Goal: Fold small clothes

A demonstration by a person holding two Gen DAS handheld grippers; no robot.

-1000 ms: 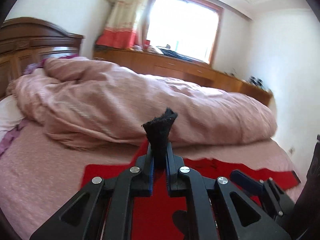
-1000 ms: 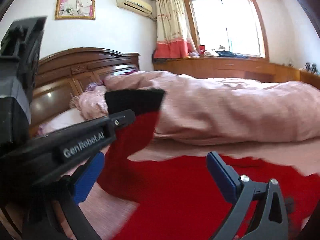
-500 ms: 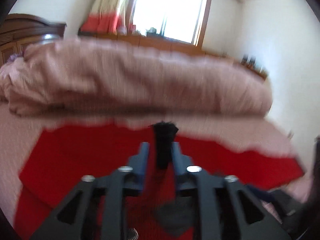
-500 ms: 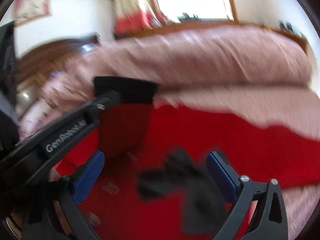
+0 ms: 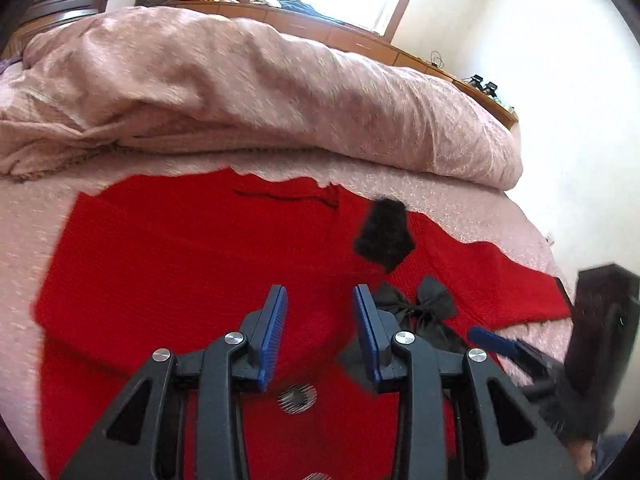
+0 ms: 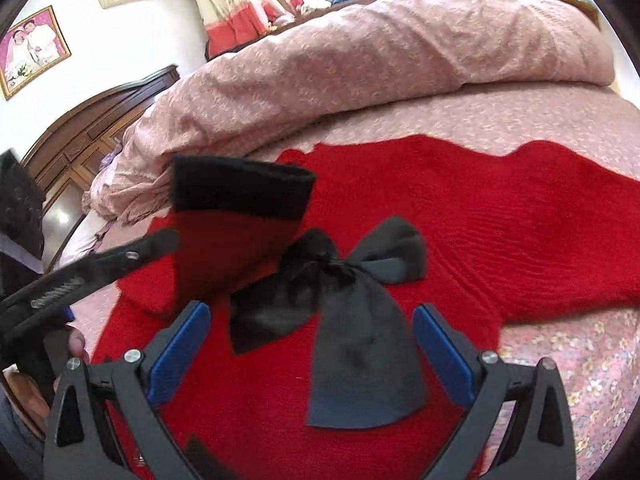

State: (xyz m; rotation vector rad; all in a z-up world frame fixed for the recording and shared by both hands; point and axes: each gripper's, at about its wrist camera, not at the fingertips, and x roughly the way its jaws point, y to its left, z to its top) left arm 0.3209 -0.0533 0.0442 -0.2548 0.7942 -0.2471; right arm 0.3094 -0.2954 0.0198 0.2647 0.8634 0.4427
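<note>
A red knit garment (image 5: 192,264) lies spread on the pink bed, with a black bow (image 6: 340,280) on its front. One red sleeve with a black cuff (image 6: 240,192) is turned in over the front. In the left wrist view the cuff (image 5: 384,240) sits free, ahead and to the right of my left gripper (image 5: 320,332). Its jaws are opening and nothing is between them. My right gripper (image 6: 312,352) stands wide open low over the garment, with the bow's tail lying below its gap, untouched by the pads. The left gripper's finger (image 6: 100,268) shows at the left of the right wrist view.
A bunched pink quilt (image 5: 280,92) lies across the bed behind the garment. A wooden headboard (image 6: 100,120) is at the back left and a long wooden cabinet (image 5: 344,36) runs under the window. A floral sheet (image 6: 580,360) shows by the garment's right side.
My left gripper has let go of the black cuff, which now sits on the garment's front. Both grippers have dropped and tipped down towards the garment; the right one stays open.
</note>
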